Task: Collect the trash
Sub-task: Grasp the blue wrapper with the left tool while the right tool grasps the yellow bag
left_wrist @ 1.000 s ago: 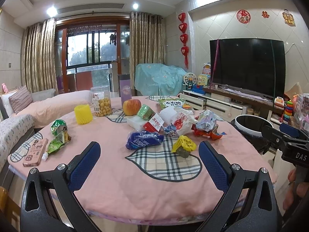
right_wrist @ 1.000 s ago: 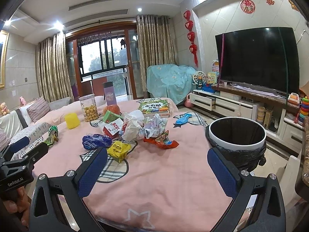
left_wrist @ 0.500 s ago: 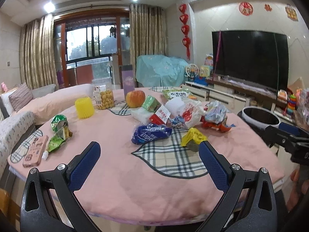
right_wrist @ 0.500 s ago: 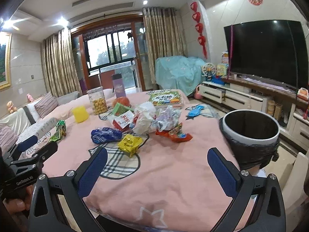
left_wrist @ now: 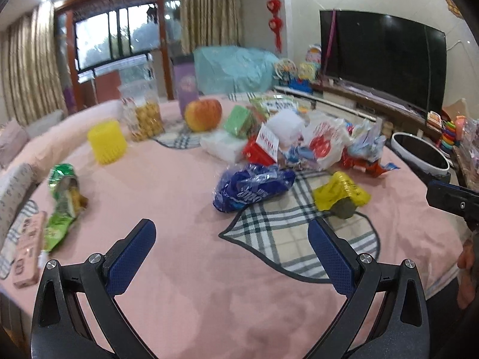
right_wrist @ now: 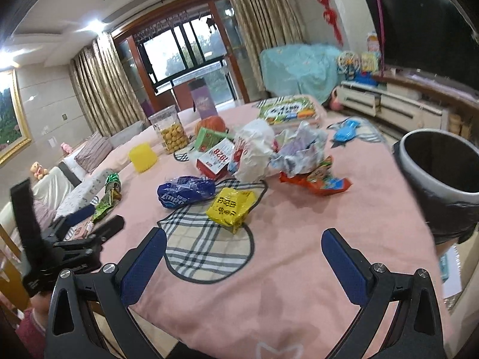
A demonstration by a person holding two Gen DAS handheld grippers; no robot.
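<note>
Trash lies on the pink tablecloth (left_wrist: 167, 185): a blue wrapper (left_wrist: 253, 187) (right_wrist: 185, 190), a yellow packet (left_wrist: 339, 193) (right_wrist: 232, 206), a white plastic bag (left_wrist: 321, 145) (right_wrist: 253, 155), a red-orange wrapper (right_wrist: 317, 179), a red and white box (right_wrist: 214, 160) and green wrappers (left_wrist: 61, 206) at the left. A bin with a black liner (right_wrist: 446, 164) (left_wrist: 419, 154) stands beside the table's right edge. My left gripper (left_wrist: 232, 237) is open and empty, short of the blue wrapper. My right gripper (right_wrist: 244, 246) is open and empty, short of the yellow packet.
An apple (left_wrist: 203, 115), a jar of snacks (left_wrist: 145, 116), a yellow cup (left_wrist: 106, 142), a green box (left_wrist: 238, 119), a purple bottle (right_wrist: 202, 100) and a book (right_wrist: 287, 110) stand further back. A pink phone (left_wrist: 28, 252) lies at the left edge. A TV (left_wrist: 380, 59) is at right.
Both grippers have moved forward over the table and tilted down. The trash pile looks closer and lower in both views. Both grippers stay open.
</note>
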